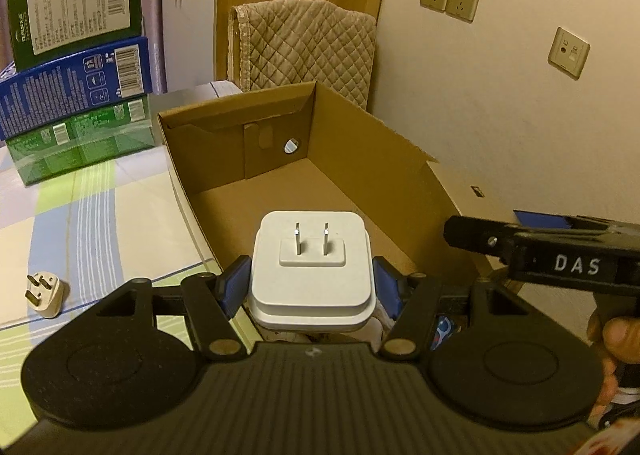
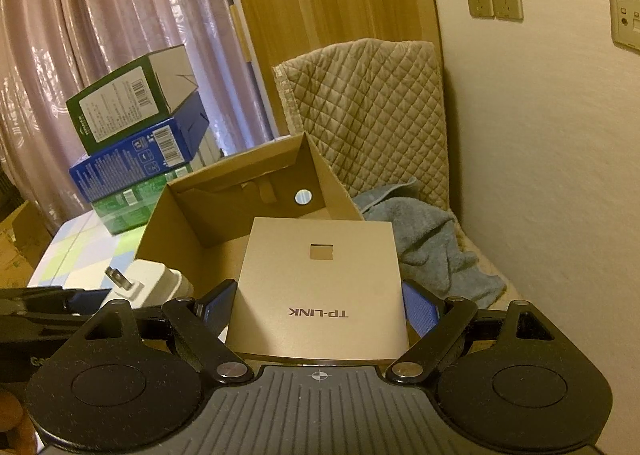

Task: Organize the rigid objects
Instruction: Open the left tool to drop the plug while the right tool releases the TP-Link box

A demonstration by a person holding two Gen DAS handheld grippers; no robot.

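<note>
Left gripper [image 1: 310, 283] clamped on a white power adapter [image 1: 312, 275], blue pads pressed to its two sides, two flat prongs facing outward, held just above the near end of the open cardboard box [image 1: 372, 175]. Right gripper [image 2: 318, 305] closed on a flat gold TP-LINK device [image 2: 320, 287], jaws set wide against its side edges, logo upside down to the camera, also over the near end of the box, to the right of the adapter. Inside the box: bare cardboard floor and a round hole in the far wall. Left of the box, on the checked tabletop [image 1: 100, 215], a small three-prong plug [image 1: 44, 293] lying alone. Beyond it, at the box's far left corner, a stack of retail cartons [image 1: 76, 95]: green below, blue in the middle, dark green tilted on top. Behind the box, a quilted beige cover [image 1: 304, 51]; right of the box, a blue towel [image 2: 432, 239], crumpled.
</note>
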